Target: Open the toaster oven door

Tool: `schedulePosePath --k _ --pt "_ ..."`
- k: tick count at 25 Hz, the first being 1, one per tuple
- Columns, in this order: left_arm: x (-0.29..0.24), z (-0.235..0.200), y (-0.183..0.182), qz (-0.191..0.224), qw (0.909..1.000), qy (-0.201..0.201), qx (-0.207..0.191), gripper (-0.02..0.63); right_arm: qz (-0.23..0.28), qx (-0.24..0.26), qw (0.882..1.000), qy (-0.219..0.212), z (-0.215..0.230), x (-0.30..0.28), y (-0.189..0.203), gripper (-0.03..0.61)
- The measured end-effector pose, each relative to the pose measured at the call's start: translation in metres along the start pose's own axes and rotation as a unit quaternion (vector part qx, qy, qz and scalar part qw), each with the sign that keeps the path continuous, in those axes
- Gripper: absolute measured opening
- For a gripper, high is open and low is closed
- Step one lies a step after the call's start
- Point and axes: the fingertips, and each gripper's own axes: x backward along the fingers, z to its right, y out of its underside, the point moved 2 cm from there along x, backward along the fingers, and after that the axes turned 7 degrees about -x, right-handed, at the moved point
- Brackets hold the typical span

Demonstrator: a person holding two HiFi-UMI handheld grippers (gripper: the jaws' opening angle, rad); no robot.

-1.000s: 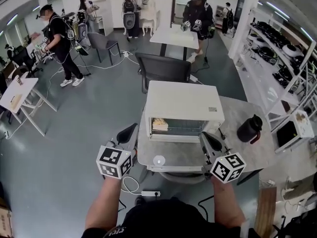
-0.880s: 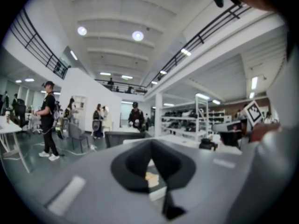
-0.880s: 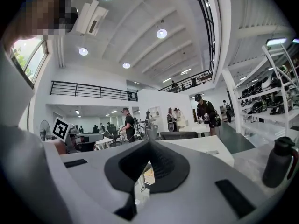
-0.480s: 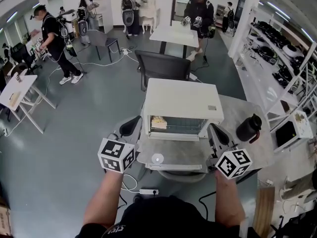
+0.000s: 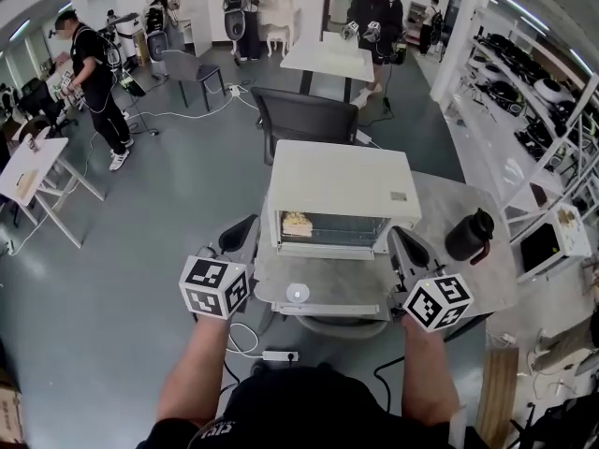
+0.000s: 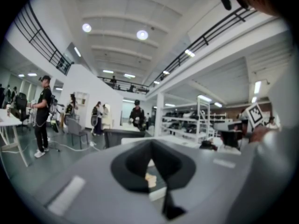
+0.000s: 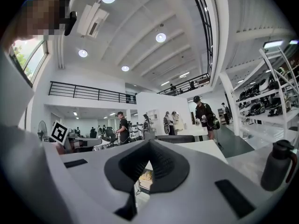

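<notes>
Black pads on the left gripper (image 5: 245, 226) are pressed together with nothing between them; it is held just left of the lowered door (image 5: 337, 283). White and boxy, the toaster oven (image 5: 339, 181) stands mid-way along the grey table (image 5: 440, 206). Its door lies flat toward the near edge, handle bar (image 5: 328, 309) nearest the person, and a piece of food (image 5: 298, 223) shows inside at the left. The right gripper (image 5: 401, 236) is just right of the door, jaws likewise closed and empty. Further right, a black jug (image 5: 471, 237) stands on the table.
</notes>
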Motion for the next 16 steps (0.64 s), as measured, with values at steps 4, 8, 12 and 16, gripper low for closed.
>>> schedulePosePath --k 4,8,12,16 --pt "0.004 -0.001 0.005 -0.006 1.0 -0.001 0.003 0.006 -0.005 -0.013 1.0 0.002 0.001 0.003 0.006 -0.009" --pt "0.006 -0.001 0.007 -0.008 1.0 0.001 0.005 0.006 -0.005 -0.014 1.0 0.004 0.001 0.006 0.007 -0.009" --pt "0.009 0.003 0.007 -0.008 1.0 0.005 0.003 0.006 -0.005 -0.004 1.0 0.008 0.0 0.01 0.008 -0.009" --pt "0.011 0.005 0.01 -0.006 1.0 0.006 0.003 0.006 -0.007 0.002 1.0 0.005 -0.002 0.011 0.011 -0.009"
